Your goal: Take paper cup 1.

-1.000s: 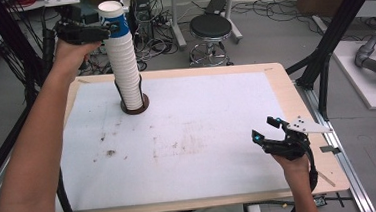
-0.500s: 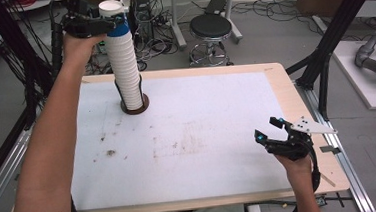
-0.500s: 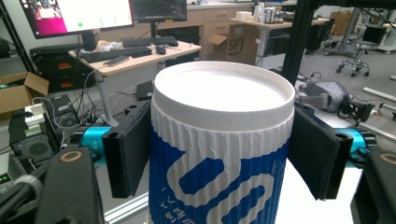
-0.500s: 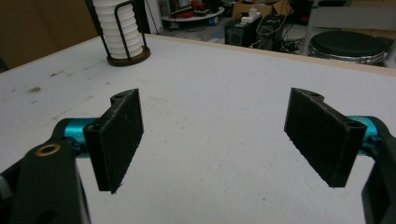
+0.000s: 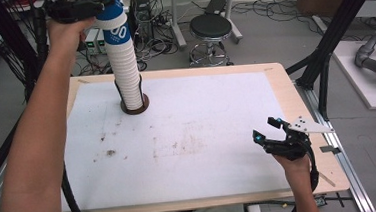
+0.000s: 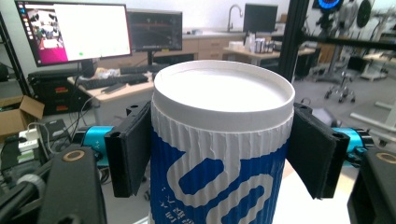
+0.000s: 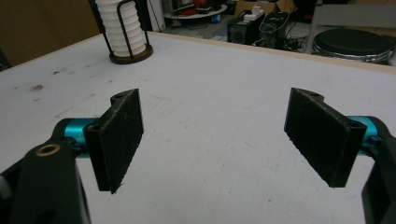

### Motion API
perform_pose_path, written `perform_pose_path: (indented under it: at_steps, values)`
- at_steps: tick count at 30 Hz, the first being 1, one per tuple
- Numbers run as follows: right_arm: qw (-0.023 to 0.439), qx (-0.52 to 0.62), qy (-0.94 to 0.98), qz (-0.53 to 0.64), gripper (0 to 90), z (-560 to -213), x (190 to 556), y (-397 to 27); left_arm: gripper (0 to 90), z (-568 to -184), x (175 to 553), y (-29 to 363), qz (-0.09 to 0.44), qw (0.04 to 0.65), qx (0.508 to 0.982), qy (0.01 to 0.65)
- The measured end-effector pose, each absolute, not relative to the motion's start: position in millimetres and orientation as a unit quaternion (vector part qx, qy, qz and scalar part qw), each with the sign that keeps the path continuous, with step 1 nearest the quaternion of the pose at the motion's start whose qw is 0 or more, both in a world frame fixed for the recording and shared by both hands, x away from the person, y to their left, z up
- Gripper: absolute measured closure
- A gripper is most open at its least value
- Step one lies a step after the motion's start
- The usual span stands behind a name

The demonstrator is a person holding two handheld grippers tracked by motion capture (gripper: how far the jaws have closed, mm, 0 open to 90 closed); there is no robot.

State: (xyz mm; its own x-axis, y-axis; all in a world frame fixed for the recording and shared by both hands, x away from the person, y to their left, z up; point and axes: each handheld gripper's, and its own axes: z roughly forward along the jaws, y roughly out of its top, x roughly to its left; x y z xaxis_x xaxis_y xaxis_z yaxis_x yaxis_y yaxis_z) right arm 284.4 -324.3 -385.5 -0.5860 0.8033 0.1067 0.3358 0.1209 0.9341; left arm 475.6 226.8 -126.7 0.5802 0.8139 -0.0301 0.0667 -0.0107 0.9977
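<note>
A tall stack of white ribbed paper cups [image 5: 126,75] stands in a black wire holder [image 5: 135,108] at the table's back left; the stack [image 7: 120,28] also appears in the right gripper view. My left gripper [image 5: 99,4] is raised above the stack, its jaws just closed, and its pads [image 6: 130,154] press both sides of the top blue-and-white cup [image 5: 115,30] [image 6: 219,93]. That cup is lifted partly off the stack. My right gripper [image 5: 266,129] [image 7: 217,130] hovers low over the table's right side, open, with nothing between its jaws.
A stained white mat [image 5: 188,136] covers the wooden table [image 5: 296,108]. A black stool [image 5: 211,29] and cables lie on the floor behind the table. A black frame post [image 5: 332,51] stands at the right. Monitors [image 6: 88,30] sit beyond the cup.
The left gripper closed on the top cup and has risen with it, drawing the blue cup up from the stack. The right gripper has stayed put.
</note>
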Motion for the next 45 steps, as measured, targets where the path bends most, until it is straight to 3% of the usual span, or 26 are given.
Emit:
perform_pose_path:
  at_steps: [10, 22, 35, 45]
  values:
    - [0.22, 0.399, 0.714, 0.532, 20.1, -385.3, 284.0, -324.9, 28.7, -103.8, 456.5, 238.4, 0.314, 0.638, 0.622, 0.328]
    - [0.219, 0.395, 0.716, 0.532, 20.1, -385.4, 283.9, -322.0, 28.7, -102.4, 424.8, 263.8, 0.314, 0.644, 0.629, 0.302]
    - [0.213, 0.384, 0.724, 0.532, 20.1, -389.5, 286.9, -315.0, 28.6, -149.5, 382.9, 270.7, 0.28, 0.65, 0.657, 0.259]
    - [0.21, 0.383, 0.727, 0.53, 20.1, -391.3, 288.2, -310.6, 28.6, -210.4, 361.4, 257.1, 0.225, 0.654, 0.686, 0.225]
